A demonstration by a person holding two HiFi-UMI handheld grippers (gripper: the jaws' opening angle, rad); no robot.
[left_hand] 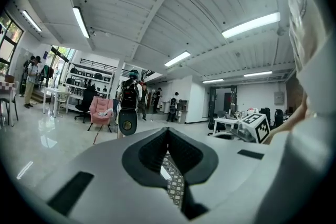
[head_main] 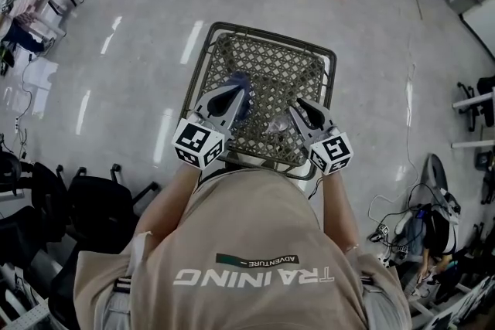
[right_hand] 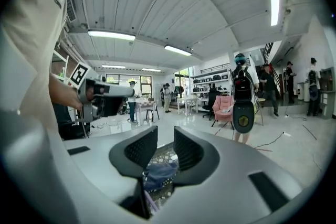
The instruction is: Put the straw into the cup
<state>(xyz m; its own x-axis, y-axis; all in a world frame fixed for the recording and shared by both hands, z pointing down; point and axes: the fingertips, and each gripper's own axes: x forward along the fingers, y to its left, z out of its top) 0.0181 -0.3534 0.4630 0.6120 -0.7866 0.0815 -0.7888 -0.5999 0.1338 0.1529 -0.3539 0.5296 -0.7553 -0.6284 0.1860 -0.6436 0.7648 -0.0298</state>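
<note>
Right hand-held gripper (right_hand: pixel 165 138) apart, left hand-held gripper (left_hand: pixel 168 131) together, both over mesh table (head_main: pixel 272 64), near edge.

Bright, even white light from long ceiling strips (left_hand: pixel 251 25) fills all three views, and the glossy pale floor (head_main: pixel 139 73) in the head view throws back streaks of glare. Both gripper views are fisheye, bowed at the edges and ringed by a black vignette. The near fingers (right_hand: pixel 137 152) of the right gripper (right_hand: pixel 165 136) look slightly soft; shadows are faint.
</note>
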